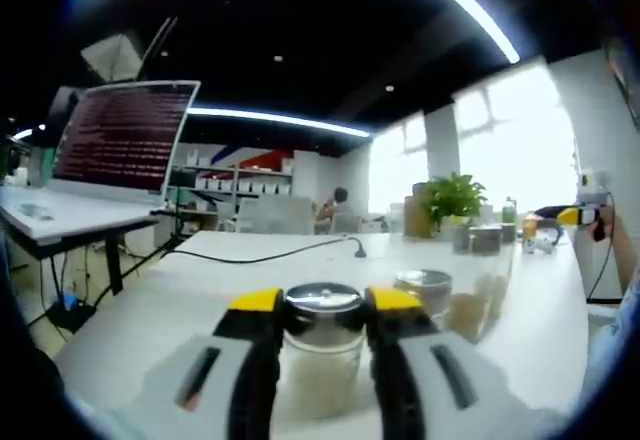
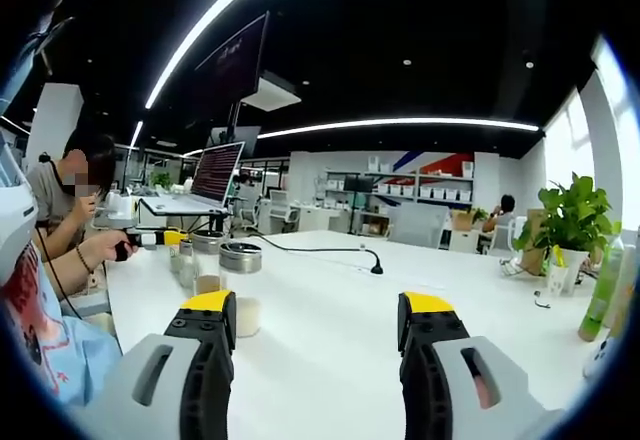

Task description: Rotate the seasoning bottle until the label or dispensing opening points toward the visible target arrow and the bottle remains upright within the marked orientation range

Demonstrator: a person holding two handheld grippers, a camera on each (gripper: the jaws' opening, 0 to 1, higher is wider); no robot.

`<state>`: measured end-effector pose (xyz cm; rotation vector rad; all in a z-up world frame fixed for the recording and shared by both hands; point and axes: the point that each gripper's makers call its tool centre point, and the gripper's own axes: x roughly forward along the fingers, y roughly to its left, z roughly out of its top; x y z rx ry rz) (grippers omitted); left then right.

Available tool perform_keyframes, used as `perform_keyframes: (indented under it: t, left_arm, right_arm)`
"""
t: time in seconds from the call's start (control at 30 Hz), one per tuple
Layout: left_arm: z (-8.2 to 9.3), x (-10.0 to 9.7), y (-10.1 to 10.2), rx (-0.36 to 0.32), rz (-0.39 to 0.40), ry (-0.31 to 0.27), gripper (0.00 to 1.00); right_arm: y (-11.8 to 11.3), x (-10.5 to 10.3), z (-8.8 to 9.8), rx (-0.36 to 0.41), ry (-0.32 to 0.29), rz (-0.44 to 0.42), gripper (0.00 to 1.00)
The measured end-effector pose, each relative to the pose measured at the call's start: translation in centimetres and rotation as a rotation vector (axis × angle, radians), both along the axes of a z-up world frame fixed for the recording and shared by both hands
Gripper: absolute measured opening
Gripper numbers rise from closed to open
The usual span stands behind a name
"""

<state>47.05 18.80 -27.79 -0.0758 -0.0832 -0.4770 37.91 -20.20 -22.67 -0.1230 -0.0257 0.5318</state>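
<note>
Left gripper (image 1: 323,332) clamped, right gripper (image 2: 318,322) jaws spread

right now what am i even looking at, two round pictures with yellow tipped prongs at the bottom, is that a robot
No robot here: a person carries a hand-held gripper in each hand, and a fisheye camera rides on each one, looking along its two yellow-tipped jaws.

In the left gripper view, the left hand-held gripper is closed around a clear seasoning bottle with a shiny metal lid, standing on a white table. A second bottle stands just behind it.

In the right gripper view, the right hand-held gripper is open and holds nothing. Far off on the left you can see the same bottles from the other side.

A black cable and a potted plant also sit on the table.
</note>
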Motion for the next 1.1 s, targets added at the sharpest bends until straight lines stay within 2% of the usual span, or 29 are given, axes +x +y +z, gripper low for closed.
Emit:
perform_keyframes:
  t: [0.53,1.1]
  left_arm:
    - [0.07,-0.14,-0.37,-0.029,-0.143,-0.004,0.33]
    - [0.12,-0.61,-0.9,-0.025,-0.285,-0.018,0.33]
  right_arm:
    - [0.22,0.14,-0.35,-0.006,0.014,0.01,0.67]
    - [0.19,0.07,-0.46,-0.007,0.02,0.012,0.67]
